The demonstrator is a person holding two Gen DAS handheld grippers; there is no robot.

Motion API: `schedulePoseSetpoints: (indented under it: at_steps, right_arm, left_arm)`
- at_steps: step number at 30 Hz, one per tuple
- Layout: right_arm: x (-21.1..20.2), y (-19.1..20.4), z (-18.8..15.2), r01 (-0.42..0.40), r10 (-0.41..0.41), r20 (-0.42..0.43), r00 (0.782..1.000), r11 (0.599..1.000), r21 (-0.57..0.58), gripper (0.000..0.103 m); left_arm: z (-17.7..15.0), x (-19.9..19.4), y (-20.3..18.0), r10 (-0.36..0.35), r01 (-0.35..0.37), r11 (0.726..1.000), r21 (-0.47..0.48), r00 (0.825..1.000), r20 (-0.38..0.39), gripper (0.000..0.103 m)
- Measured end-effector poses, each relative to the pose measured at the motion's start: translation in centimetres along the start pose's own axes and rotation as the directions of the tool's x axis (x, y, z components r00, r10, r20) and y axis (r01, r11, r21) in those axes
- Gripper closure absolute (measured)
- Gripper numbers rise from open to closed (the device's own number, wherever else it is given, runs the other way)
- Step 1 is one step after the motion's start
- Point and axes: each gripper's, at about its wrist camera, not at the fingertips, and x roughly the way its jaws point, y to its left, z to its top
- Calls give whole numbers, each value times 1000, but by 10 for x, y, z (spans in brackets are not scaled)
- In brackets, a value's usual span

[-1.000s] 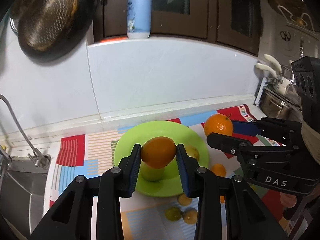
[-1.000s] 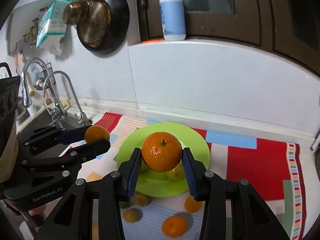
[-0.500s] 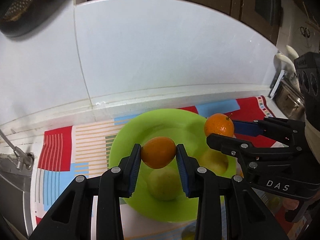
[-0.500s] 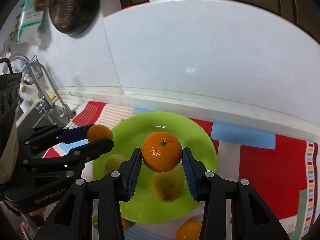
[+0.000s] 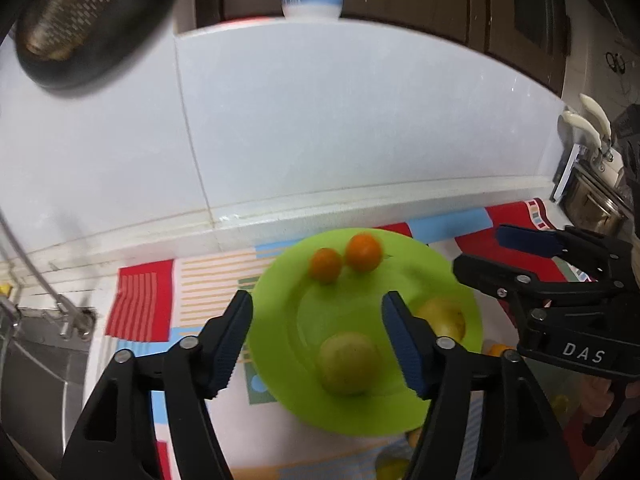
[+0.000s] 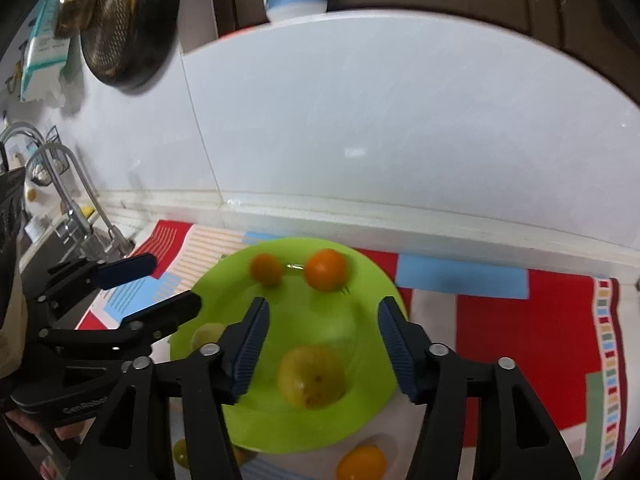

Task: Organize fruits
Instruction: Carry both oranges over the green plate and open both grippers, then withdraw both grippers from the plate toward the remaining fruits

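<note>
A green plate [image 5: 276, 364] [image 6: 288, 432] lies on a striped mat. Two oranges, blurred, sit on its far part: a smaller orange [image 5: 326, 265] [image 6: 266, 269] and a larger orange [image 5: 363, 252] [image 6: 326, 270]. Nearer lie two yellow-green fruits [image 5: 348, 364] [image 6: 311, 376], the second yellow-green fruit [image 5: 442, 318] [image 6: 206, 334] beside it. My left gripper [image 5: 318, 320] [image 6: 172, 284] hovers over the plate, its jaws opening with nothing between them. My right gripper [image 6: 322, 316] [image 5: 482, 252] does the same just to its right.
A loose orange [image 6: 360, 462] and small yellowish fruit [image 6: 180, 452] lie on the mat [image 6: 520, 340] near the plate's front edge. A sink with taps [image 6: 76, 200] is at the left, pots [image 5: 596, 204] at the right. A strainer [image 6: 116, 28] and a white tiled wall stand behind.
Both grippers opened and let go of their oranges, which now lie on the far part of the plate. Both grippers came lower and closer over the plate.
</note>
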Motion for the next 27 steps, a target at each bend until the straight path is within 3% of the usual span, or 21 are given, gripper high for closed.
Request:
schedulePoseSetpoints:
  at_steps: [13, 27]
  right_arm:
    - [-93, 5, -27, 115, -120, 134, 984, 992, 41, 22]
    - [-165, 6, -67, 178, -192, 192, 963, 980, 85, 20]
  left_arm:
    - [-17, -93, -21, 27, -26, 1000, -10, 991, 130, 14]
    - [-45, -143, -54, -20, 14, 999, 38, 985, 173, 9]
